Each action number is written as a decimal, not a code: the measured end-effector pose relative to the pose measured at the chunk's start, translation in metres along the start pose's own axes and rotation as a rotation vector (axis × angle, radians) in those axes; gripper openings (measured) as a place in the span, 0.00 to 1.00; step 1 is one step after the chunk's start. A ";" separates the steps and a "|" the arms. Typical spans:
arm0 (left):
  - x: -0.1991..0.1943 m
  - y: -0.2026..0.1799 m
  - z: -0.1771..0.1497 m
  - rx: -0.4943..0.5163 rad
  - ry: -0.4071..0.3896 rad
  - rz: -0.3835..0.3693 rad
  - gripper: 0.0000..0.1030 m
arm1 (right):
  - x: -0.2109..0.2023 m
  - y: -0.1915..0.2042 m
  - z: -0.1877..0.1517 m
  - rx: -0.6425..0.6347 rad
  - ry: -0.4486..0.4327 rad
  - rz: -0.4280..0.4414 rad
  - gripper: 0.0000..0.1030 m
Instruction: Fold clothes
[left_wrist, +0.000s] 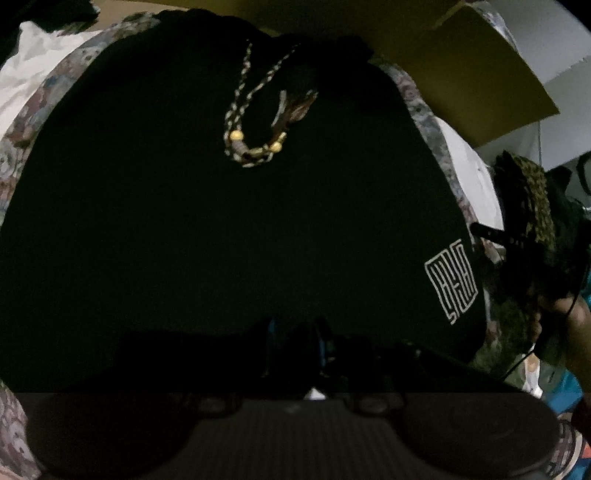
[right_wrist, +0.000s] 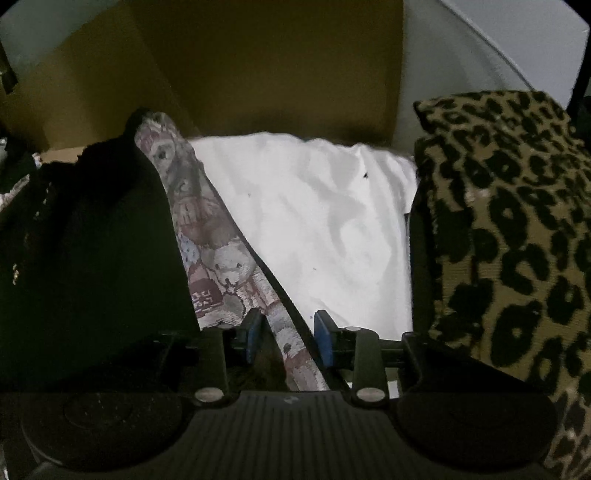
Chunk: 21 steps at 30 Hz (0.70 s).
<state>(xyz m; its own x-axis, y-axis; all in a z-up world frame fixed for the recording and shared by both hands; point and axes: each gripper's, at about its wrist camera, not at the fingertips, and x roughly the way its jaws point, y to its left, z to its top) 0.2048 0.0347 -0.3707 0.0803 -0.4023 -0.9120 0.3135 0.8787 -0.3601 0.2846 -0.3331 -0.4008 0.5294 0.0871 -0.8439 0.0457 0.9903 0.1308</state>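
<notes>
L gripper (left_wrist: 295, 343): low over the black garment (left_wrist: 221, 221); fingers lost in dark cloth, so can't tell if clenched, grasping fabric or released.
Black garment: spread flat, fills most of L wrist view; braided drawstring (left_wrist: 251, 122) w/ gold beads at far end, white line logo (left_wrist: 452, 282) at R edge; lies on teddy-bear print cover (left_wrist: 37, 122).
Bear-print cover, R view (right_wrist: 207, 236): strip showing betw. black garment (right_wrist: 92, 240) and white sheet (right_wrist: 314, 221).
R gripper (right_wrist: 286, 339): blue pads (right_wrist: 325, 339) apart, released, nothing pinched; bear-print strip and a dark edge run under the gap.
Leopard-print cloth (right_wrist: 509, 240): bunched at far R, beside gripper.
Cardboard box (right_wrist: 258, 66): behind, open.
Risk 1: R jaws may close on the cover instead of garment hem, since both sit under the gap – cover gets dragged into the fold.
Risk 2: dark scene hides L grip; if loose, cloth slips mid-fold, crooked edge.
Risk 3: drawstring could get trapped in the fold.
</notes>
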 end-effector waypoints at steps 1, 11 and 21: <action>0.000 0.001 -0.001 -0.001 0.000 0.001 0.23 | 0.001 0.000 0.000 -0.003 0.002 0.004 0.37; -0.004 0.006 -0.003 -0.012 -0.014 0.016 0.23 | -0.008 -0.003 -0.004 -0.027 -0.017 -0.042 0.00; -0.005 0.011 -0.001 -0.027 -0.024 0.027 0.23 | -0.007 0.000 0.011 0.010 -0.065 0.012 0.19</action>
<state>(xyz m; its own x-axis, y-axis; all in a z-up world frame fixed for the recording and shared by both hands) 0.2069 0.0461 -0.3704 0.1114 -0.3839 -0.9166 0.2852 0.8959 -0.3405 0.2901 -0.3348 -0.3893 0.5837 0.0917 -0.8068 0.0469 0.9881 0.1462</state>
